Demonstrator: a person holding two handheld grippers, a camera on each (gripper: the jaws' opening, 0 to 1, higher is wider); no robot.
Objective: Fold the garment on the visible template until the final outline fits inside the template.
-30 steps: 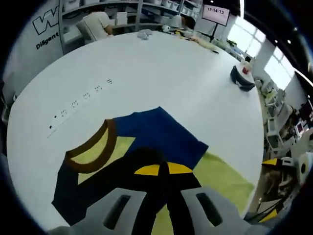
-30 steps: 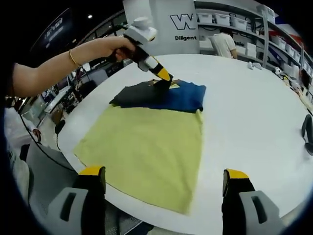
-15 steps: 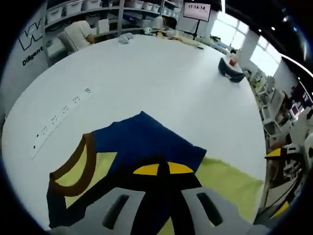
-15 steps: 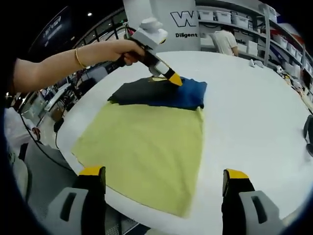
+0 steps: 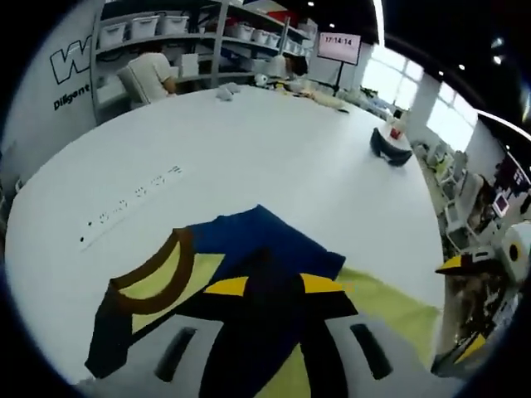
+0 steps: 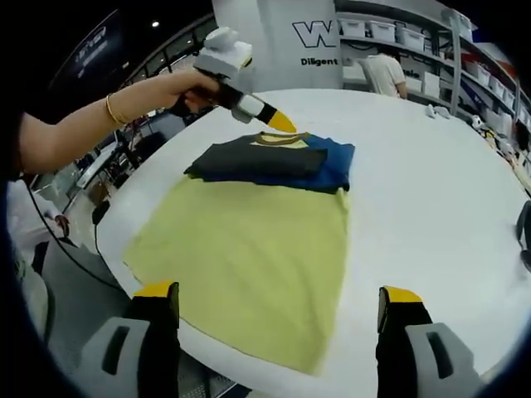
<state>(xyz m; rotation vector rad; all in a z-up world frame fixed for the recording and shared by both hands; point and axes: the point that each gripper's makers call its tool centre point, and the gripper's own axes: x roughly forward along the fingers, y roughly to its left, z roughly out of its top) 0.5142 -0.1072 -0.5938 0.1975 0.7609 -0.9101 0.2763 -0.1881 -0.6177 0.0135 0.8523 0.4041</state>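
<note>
The garment (image 6: 274,162), blue and black with a brown collar, lies folded flat across the far end of the yellow-green template (image 6: 249,249). My left gripper (image 6: 280,123), held by a person's hand, hovers just above the collar, clear of the cloth. In the left gripper view its yellow-tipped jaws stand a little apart, and my left gripper (image 5: 275,285) hangs over the garment (image 5: 257,236), with the template (image 5: 390,303) to the right. My right gripper (image 6: 279,292) is wide open above the template's near edge, holding nothing.
Everything rests on a large white table (image 6: 431,191). A dark object (image 5: 390,143) sits far out on it, and a strip of small marks (image 5: 133,199) lies to the left. Beyond are shelves and a person (image 6: 384,70). The table's near edge is just below my right gripper.
My left gripper has let go of the garment, parted its jaws and lifted off toward the collar side. The black fold now lies flat. The right gripper has stayed put.
</note>
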